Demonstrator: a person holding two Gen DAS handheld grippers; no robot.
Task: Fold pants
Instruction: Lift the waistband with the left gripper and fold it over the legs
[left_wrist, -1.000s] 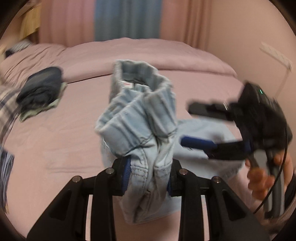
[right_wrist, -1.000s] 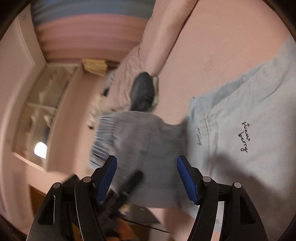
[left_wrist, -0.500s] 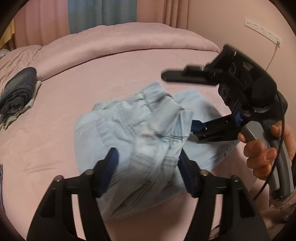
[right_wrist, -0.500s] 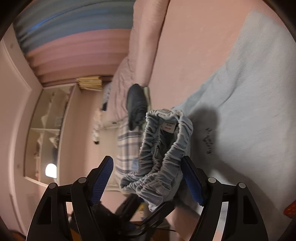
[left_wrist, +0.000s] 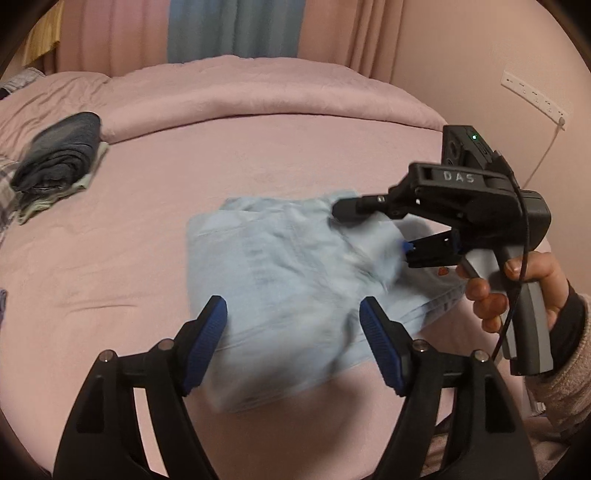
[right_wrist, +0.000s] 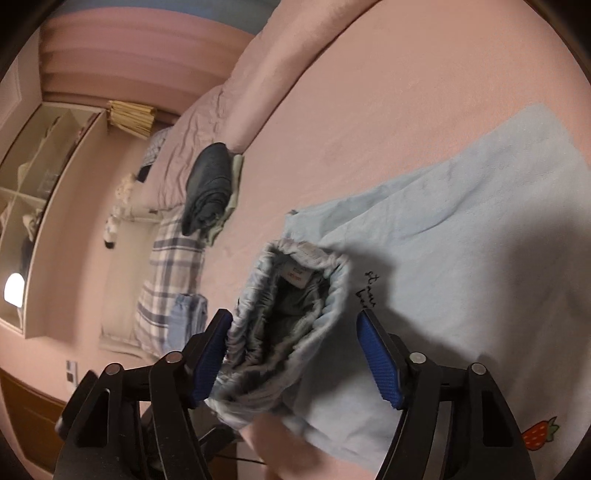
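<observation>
While the pink bed (left_wrist: 258, 147) gives you a broad, soft surface, the light blue pants (left_wrist: 295, 280) lie folded on it near its front edge, waistband (right_wrist: 291, 295) bunched up and open. They look light, limp and likely to slump, so take them by the thick elastic waistband or a folded edge. A dark pile of clothes (left_wrist: 59, 155) sits well apart near the pillows; nothing blocks you. Your left tongs (left_wrist: 293, 321) have just been opening and hold nothing. Your right tongs (right_wrist: 295, 354) stand wide around the waistband, gripping nothing.
</observation>
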